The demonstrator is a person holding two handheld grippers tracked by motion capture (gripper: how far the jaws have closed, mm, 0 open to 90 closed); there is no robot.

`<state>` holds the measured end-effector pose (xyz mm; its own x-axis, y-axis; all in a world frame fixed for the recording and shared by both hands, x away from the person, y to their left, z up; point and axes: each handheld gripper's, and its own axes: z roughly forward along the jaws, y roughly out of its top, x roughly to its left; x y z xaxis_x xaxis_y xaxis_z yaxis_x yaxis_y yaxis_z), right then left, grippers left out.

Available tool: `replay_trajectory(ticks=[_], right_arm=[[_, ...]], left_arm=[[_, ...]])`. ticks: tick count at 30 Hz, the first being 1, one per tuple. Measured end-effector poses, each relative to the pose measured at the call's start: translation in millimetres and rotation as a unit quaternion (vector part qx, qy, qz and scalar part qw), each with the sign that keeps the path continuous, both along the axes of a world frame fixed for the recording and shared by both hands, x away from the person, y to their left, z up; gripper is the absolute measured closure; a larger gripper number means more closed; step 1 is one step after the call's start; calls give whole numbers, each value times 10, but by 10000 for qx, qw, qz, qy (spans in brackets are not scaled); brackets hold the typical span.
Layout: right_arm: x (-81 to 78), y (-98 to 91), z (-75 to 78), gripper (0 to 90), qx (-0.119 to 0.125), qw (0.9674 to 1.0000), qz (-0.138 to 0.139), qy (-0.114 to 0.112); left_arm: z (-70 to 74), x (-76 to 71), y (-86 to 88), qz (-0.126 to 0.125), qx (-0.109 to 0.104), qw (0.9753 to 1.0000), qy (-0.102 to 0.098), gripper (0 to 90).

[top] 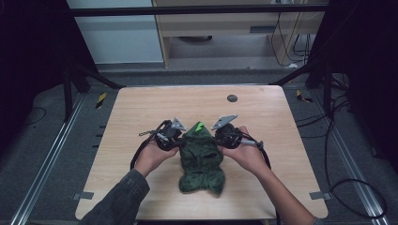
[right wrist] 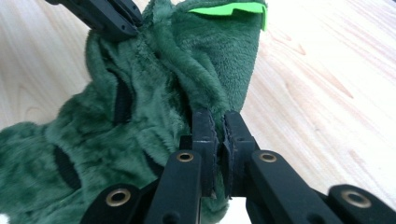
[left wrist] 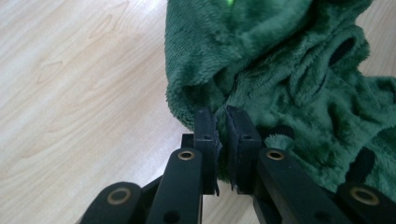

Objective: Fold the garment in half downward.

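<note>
High view: a green plush garment (top: 201,159) is seen lying slightly toward 6 o'clock of the middle of the wooden table (top: 141,108). The left gripper (top: 180,140) is held at its 9 o'clock edge, the right gripper (top: 217,139) at its 3 o'clock edge. A bright green patch (top: 200,126) is noted at the garment's 12 o'clock end. A dark round disc (top: 232,98) is set in the table toward 12 o'clock, well apart.

Left gripper view: the jaws of the left gripper (left wrist: 222,122) are pressed together, a fold of the plush (left wrist: 280,70) pinched between them.

Right gripper view: the right gripper (right wrist: 219,122) is likewise clamped on a plush fold (right wrist: 154,107); the other gripper's jaw (right wrist: 112,16) is seen touching the fabric at 11 o'clock.
</note>
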<state>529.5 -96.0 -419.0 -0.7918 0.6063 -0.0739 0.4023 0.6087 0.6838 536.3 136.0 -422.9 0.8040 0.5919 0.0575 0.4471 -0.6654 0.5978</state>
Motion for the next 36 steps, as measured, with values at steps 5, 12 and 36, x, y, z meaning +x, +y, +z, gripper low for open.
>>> replay_trajectory(ticks=[5, 12, 36], right_arm=[[-80, 4, -58, 851, -22, 9999, 114, 52], [127, -47, 62, 854, -33, 10000, -16, 19], [-328, -136, -166, 841, 245, 9994, -51, -233]], left_arm=[[-14, 1, 18, -12, -20, 10000, 14, 835], [129, 158, 37, 139, -111, 9998, -66, 837], [-93, -315, 74, -46, -180, 9996, -222, 828]])
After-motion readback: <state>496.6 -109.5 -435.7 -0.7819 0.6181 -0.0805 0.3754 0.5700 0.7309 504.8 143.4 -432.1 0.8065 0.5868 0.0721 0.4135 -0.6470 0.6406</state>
